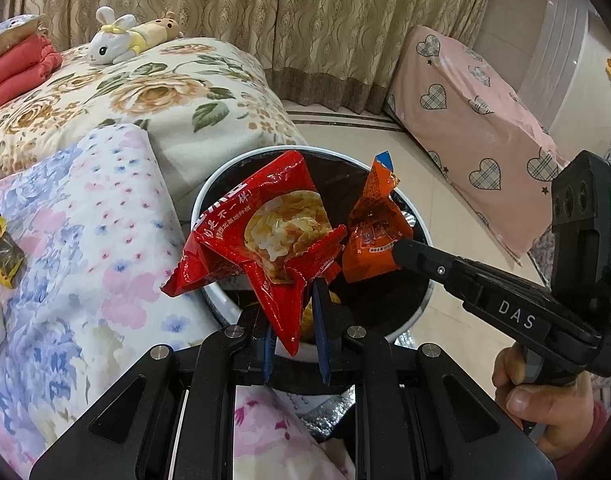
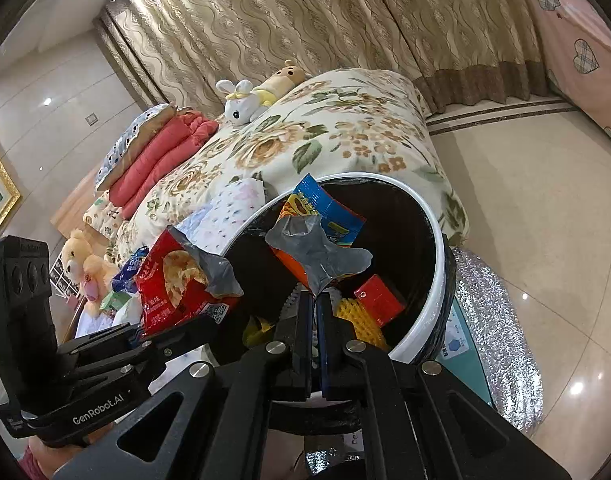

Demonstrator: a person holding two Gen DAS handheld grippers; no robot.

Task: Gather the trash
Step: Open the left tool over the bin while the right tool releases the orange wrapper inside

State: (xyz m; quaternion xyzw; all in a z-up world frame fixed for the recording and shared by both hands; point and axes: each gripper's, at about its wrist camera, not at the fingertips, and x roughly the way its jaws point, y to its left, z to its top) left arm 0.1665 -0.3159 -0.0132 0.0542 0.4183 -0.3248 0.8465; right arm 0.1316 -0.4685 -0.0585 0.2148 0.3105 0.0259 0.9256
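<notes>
Left gripper (image 1: 295, 320) pinches a red chip bag (image 1: 265, 232) and right gripper (image 2: 315, 300) pinches an orange snack wrapper (image 2: 317, 248), both wrappers held over the white-rimmed trash bin (image 2: 433, 232) beside the floral-blanketed bed (image 1: 165, 92), plush rabbit (image 1: 111, 38) farthest back.

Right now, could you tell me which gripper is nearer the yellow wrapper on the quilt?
Left. The left gripper is over the bin, right of the wrapper; the right gripper farther right.
</notes>
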